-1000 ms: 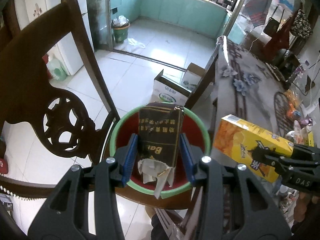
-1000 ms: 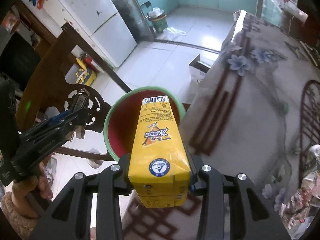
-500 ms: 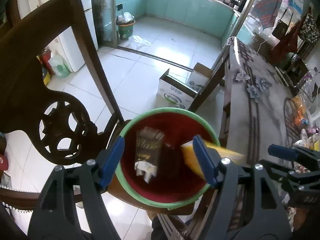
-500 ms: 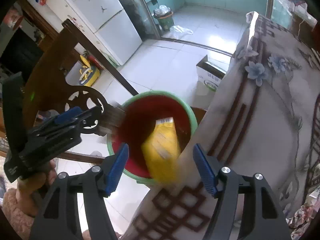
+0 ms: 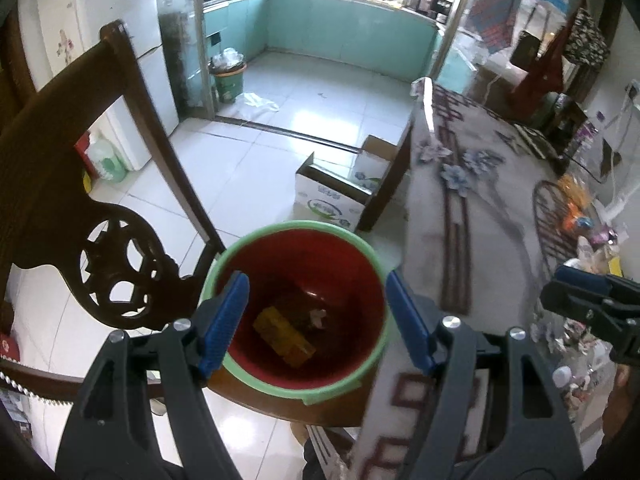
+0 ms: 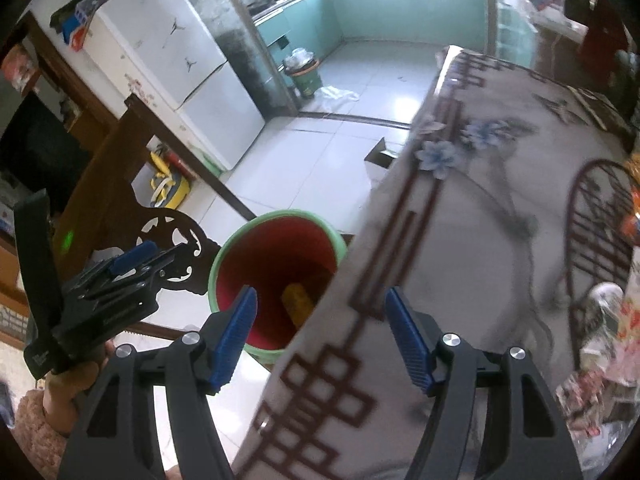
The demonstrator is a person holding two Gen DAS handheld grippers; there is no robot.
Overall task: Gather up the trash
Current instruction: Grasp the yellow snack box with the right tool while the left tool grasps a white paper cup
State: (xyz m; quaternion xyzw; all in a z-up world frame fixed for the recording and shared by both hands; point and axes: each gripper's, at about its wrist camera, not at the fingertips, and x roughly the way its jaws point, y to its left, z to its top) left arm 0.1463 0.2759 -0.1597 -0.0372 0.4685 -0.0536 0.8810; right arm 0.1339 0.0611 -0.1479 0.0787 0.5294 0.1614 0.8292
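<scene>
A red bin with a green rim (image 5: 248,376) stands on a wooden chair seat beside the table; it also shows in the right wrist view (image 6: 232,252). A yellow carton (image 5: 284,336) lies at its bottom, also seen in the right wrist view (image 6: 298,304), next to a dark box with torn paper (image 5: 314,314). My left gripper (image 5: 318,320) is open and empty right above the bin. My right gripper (image 6: 320,332) is open and empty over the table's edge, just right of the bin.
A carved dark wooden chair back (image 5: 80,184) rises left of the bin. The table with a flowered cloth (image 6: 480,220) is on the right, with clutter (image 6: 608,320) at its far right. An open cardboard box (image 5: 340,196) sits on the tiled floor beyond.
Both grippers opened and dropped their loads into the bin: the dark box from the left, the yellow carton from the right. Both now lie at the bottom, and the right gripper drew back.
</scene>
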